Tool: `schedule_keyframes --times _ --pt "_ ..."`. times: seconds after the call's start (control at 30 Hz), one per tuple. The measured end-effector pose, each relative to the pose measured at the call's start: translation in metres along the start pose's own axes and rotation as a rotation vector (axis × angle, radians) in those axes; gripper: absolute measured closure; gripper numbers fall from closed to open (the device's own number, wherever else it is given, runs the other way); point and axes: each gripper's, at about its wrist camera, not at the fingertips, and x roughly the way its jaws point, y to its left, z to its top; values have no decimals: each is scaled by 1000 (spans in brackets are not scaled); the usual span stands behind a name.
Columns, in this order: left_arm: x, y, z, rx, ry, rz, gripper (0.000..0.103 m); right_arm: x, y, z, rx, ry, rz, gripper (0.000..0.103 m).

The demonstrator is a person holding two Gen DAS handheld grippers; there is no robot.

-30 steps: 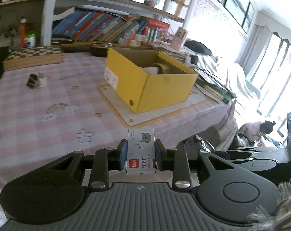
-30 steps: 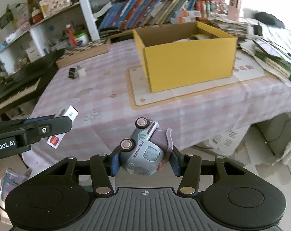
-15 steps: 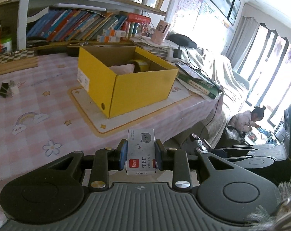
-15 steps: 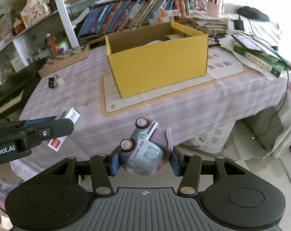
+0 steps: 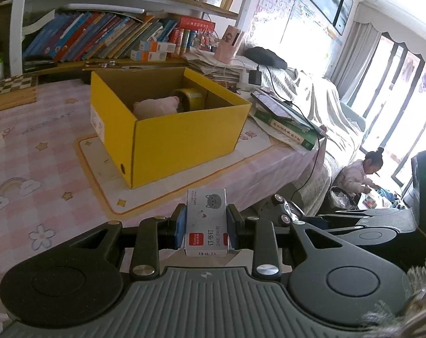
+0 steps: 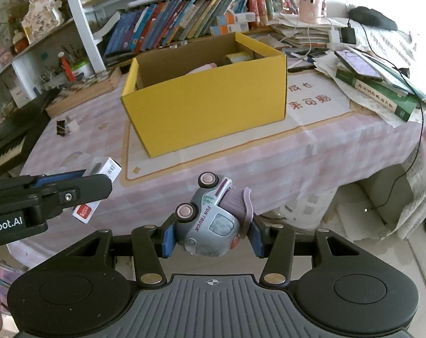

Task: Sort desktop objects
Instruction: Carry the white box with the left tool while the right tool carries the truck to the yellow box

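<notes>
My left gripper (image 5: 206, 226) is shut on a white staple box (image 5: 206, 219) with a red label and a cat drawing. It is held in front of the table edge, short of the yellow cardboard box (image 5: 168, 129). My right gripper (image 6: 211, 238) is shut on a grey toy truck (image 6: 210, 222) with pink wheels, also short of the yellow box (image 6: 207, 104). The left gripper with the staple box (image 6: 100, 186) shows at the left of the right wrist view. Inside the box lie a pink soft item (image 5: 156, 107) and a tape roll (image 5: 192, 97).
A black binder clip (image 6: 62, 126) lies on the pink checked tablecloth (image 5: 30, 152) at the far left. Books and a phone (image 6: 376, 84) are stacked at the table's right end. Bookshelves (image 5: 114, 39) stand behind. A child (image 5: 359, 173) sits on the floor at the right.
Both grippers have swung left to right relative to the table and come closer to the yellow box. Each still holds its object the same way.
</notes>
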Motion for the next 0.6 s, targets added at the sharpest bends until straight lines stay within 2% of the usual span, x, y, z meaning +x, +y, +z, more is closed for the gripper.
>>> schedule_keyframes --times 0.33,0.6 --pt "35 -25 17 -12 -7 6 76 13 -37 24 -27 9 19 53" --pt "54 -44 40 10 -46 25 76 24 -63 46 -55 -4 65 53"
